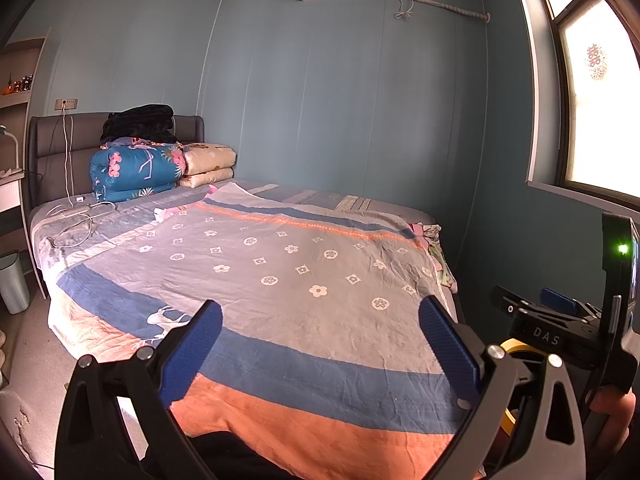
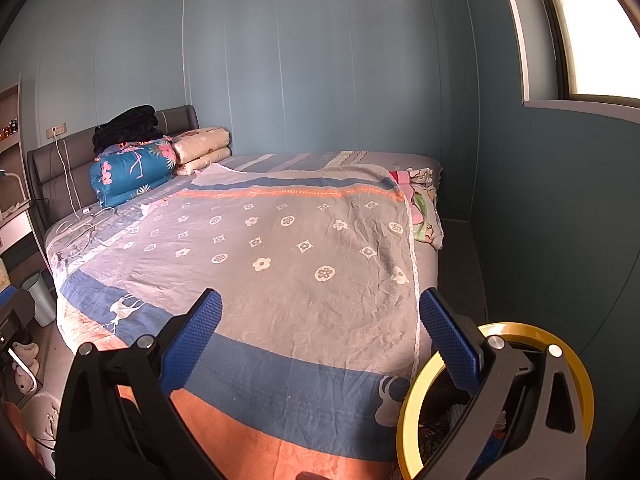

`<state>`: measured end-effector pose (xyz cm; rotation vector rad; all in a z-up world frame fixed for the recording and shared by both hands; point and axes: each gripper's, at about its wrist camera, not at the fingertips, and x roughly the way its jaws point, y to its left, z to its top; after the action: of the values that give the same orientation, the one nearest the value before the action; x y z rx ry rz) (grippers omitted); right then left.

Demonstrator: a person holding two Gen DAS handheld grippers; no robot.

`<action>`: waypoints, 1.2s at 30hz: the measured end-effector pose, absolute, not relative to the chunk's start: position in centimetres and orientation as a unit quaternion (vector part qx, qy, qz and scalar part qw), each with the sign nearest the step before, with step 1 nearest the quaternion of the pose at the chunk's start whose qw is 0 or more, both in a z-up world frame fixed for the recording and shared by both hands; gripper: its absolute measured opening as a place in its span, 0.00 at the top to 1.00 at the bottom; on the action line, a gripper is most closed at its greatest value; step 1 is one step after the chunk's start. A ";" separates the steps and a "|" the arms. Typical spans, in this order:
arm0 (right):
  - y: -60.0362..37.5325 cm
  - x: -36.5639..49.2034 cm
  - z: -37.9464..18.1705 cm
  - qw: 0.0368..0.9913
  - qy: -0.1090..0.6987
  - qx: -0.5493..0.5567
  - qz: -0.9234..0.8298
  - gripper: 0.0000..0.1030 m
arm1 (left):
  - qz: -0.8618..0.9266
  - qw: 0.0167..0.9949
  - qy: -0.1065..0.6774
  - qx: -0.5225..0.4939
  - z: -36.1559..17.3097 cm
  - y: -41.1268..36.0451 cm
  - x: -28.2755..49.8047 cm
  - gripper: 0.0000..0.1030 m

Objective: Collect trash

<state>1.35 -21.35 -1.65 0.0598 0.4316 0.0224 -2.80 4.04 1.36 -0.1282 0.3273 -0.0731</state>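
My left gripper (image 1: 320,322) is open and empty, held above the near end of a bed (image 1: 280,272) with a patterned grey, blue and orange cover. My right gripper (image 2: 320,316) is open and empty over the same bed (image 2: 280,248). A yellow-rimmed bin (image 2: 496,392) with dark contents sits low at the bed's near right corner, partly behind my right finger. Its rim (image 1: 514,346) shows in the left wrist view, behind the other gripper's body (image 1: 560,320). A grey waste bin (image 1: 14,280) stands on the floor left of the bed and also shows in the right wrist view (image 2: 40,296).
Folded quilts (image 1: 140,168) and a black blanket (image 1: 140,120) are stacked at the headboard. A white charger cable (image 1: 76,216) lies on the bed's left side. Pink and green cloth (image 2: 424,208) hangs off the right edge. A window (image 1: 600,100) is at right, shelves at far left.
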 end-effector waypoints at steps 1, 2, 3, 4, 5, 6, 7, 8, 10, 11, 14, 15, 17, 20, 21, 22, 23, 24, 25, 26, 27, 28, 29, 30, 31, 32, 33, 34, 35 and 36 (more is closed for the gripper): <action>-21.4 1.4 -1.6 0.976 0.214 0.030 0.011 0.08 | -0.037 0.984 0.163 -0.064 1.3 4.0 -2.7 0.08; -21.4 1.4 -1.6 0.976 0.214 0.029 0.011 0.08 | -0.037 0.984 0.164 -0.064 1.3 3.9 -2.7 0.08; -21.3 1.2 -1.8 0.976 0.214 0.029 0.011 0.08 | -0.037 0.984 0.163 -0.063 1.3 3.9 -2.7 0.08; -21.4 1.4 -1.6 0.976 0.214 0.030 0.011 0.08 | -0.037 0.984 0.163 -0.063 1.3 3.9 -2.7 0.08; -21.4 1.4 -1.6 0.976 0.215 0.030 0.011 0.08 | -0.037 0.984 0.164 -0.064 1.3 3.9 -2.7 0.08; -21.4 1.4 -1.6 0.976 0.215 0.030 0.011 0.08 | -0.038 0.984 0.164 -0.064 1.3 3.9 -2.7 0.08; -21.4 1.3 -1.7 0.976 0.215 0.030 0.011 0.08 | -0.038 0.984 0.164 -0.065 1.3 3.9 -2.7 0.08; -21.4 1.5 -1.7 0.976 0.215 0.030 0.010 0.08 | -0.038 0.983 0.165 -0.064 1.2 3.9 -2.6 0.08; -21.4 1.3 -1.8 0.976 0.216 0.030 0.010 0.08 | -0.039 0.983 0.166 -0.064 1.2 3.8 -2.6 0.08; -21.4 1.4 -1.8 0.976 0.216 0.030 0.009 0.08 | -0.039 0.983 0.167 -0.064 1.2 3.8 -2.6 0.08; -21.4 1.4 -1.8 0.976 0.217 0.031 0.010 0.08 | -0.039 0.983 0.166 -0.064 1.2 3.8 -2.6 0.08; -21.4 1.4 -1.8 0.976 0.217 0.031 0.010 0.08 | -0.038 0.983 0.166 -0.064 1.2 3.8 -2.6 0.08; -21.3 1.1 -1.9 0.976 0.217 0.031 0.010 0.08 | -0.039 0.983 0.167 -0.064 1.2 3.8 -2.6 0.08; -21.4 1.3 -1.8 0.976 0.217 0.031 0.010 0.08 | -0.040 0.983 0.168 -0.065 1.1 3.7 -2.6 0.08; -21.4 1.4 -1.8 0.975 0.218 0.031 0.010 0.08 | -0.040 0.983 0.168 -0.065 1.1 3.7 -2.6 0.08; -21.3 1.3 -1.9 0.975 0.218 0.031 0.010 0.08 | -0.041 0.983 0.168 -0.065 1.1 3.7 -2.7 0.08; -21.3 1.3 -1.8 0.975 0.218 0.031 0.010 0.08 | -0.040 0.983 0.168 -0.065 1.1 3.7 -2.7 0.08; -21.4 1.3 -1.8 0.975 0.218 0.031 0.010 0.08 | -0.040 0.983 0.168 -0.064 1.1 3.7 -2.7 0.08; -21.3 1.3 -1.9 0.975 0.219 0.031 0.010 0.08 | -0.041 0.983 0.169 -0.064 1.1 3.7 -2.6 0.08; -21.3 1.1 -1.9 0.975 0.219 0.031 0.010 0.08 | -0.041 0.983 0.170 -0.065 1.1 3.7 -2.6 0.08; -21.3 1.3 -1.9 0.975 0.219 0.031 0.010 0.08 | -0.041 0.982 0.171 -0.066 1.0 3.7 -2.6 0.08; -21.3 1.2 -1.9 0.975 0.219 0.032 0.010 0.08 | -0.040 0.982 0.173 -0.067 1.0 3.7 -2.6 0.08; -21.3 1.3 -1.9 0.975 0.219 0.031 0.009 0.08 | -0.042 0.981 0.175 -0.068 1.0 3.8 -2.6 0.08; -21.4 1.3 -1.9 0.975 0.219 0.031 0.010 0.08 | -0.045 0.981 0.176 -0.070 0.9 3.9 -2.6 0.08; -21.4 1.2 -1.9 0.975 0.220 0.031 0.010 0.08 | -0.047 0.981 0.177 -0.071 0.9 3.9 -2.6 0.08; -21.4 1.3 -1.9 0.975 0.220 0.031 0.010 0.08 | -0.046 0.981 0.177 -0.070 0.9 3.9 -2.6 0.08; -21.3 1.2 -2.0 0.975 0.220 0.032 0.010 0.08 | -0.044 0.981 0.176 -0.069 0.9 4.0 -2.7 0.08; -21.3 1.1 -2.1 0.975 0.221 0.032 0.010 0.08 | -0.044 0.981 0.176 -0.069 0.9 3.9 -2.6 0.08; -21.2 0.9 -2.2 0.974 0.222 0.032 0.010 0.08 | -0.046 0.981 0.176 -0.070 1.0 4.0 -2.6 0.08; -21.2 1.0 -2.2 0.974 0.223 0.032 0.010 0.08 | -0.049 0.980 0.177 -0.072 1.0 4.0 -2.6 0.08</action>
<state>1.00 -21.19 -2.21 0.0650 0.4499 0.0207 -2.60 4.00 1.02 -0.1442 0.3566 -0.0981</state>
